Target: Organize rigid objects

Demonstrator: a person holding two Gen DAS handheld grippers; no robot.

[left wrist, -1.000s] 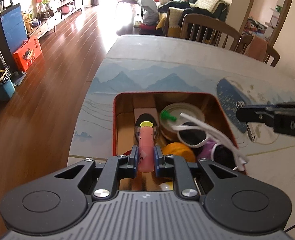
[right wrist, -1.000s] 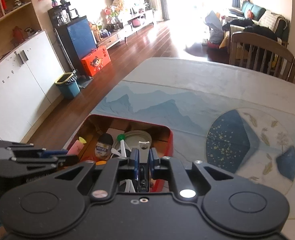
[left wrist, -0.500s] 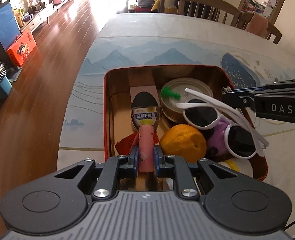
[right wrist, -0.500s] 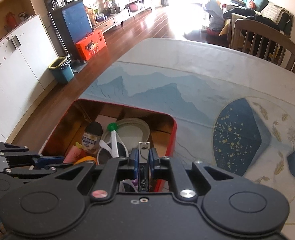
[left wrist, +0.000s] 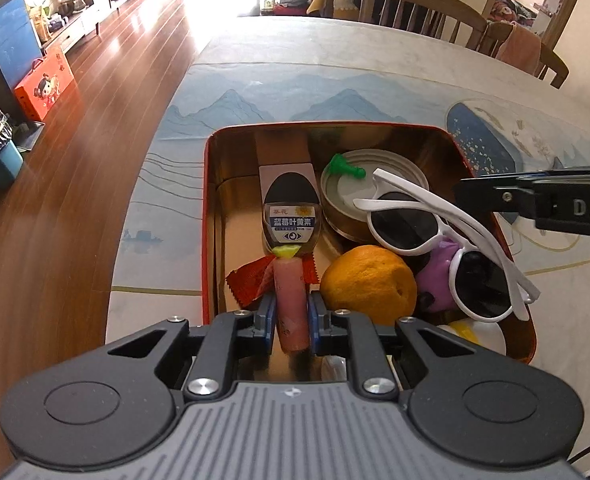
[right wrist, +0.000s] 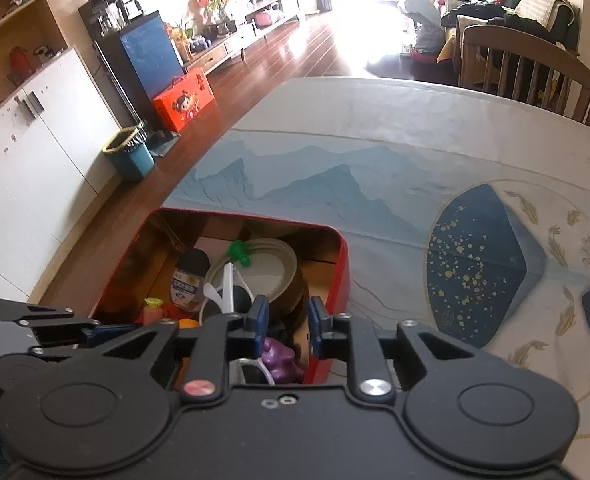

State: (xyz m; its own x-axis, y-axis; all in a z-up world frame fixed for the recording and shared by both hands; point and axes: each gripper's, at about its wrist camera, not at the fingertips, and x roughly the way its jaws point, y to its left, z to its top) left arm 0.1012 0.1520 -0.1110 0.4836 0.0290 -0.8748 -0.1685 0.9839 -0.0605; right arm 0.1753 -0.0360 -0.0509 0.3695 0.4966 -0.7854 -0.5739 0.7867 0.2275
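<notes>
The left gripper point(left wrist: 290, 312) pointed steeply downward, its two blue pads clamped tight on a slim pink tube point(left wrist: 291, 304) that stood upright between them. The right gripper point(right wrist: 287, 316) also tilted downward — its jaws had just been opening, and a clear gap showed between the blue pads with nothing pressed in them. In the left wrist view, the right gripper's black fingers reached in from the right edge, well apart from the left gripper.
</notes>
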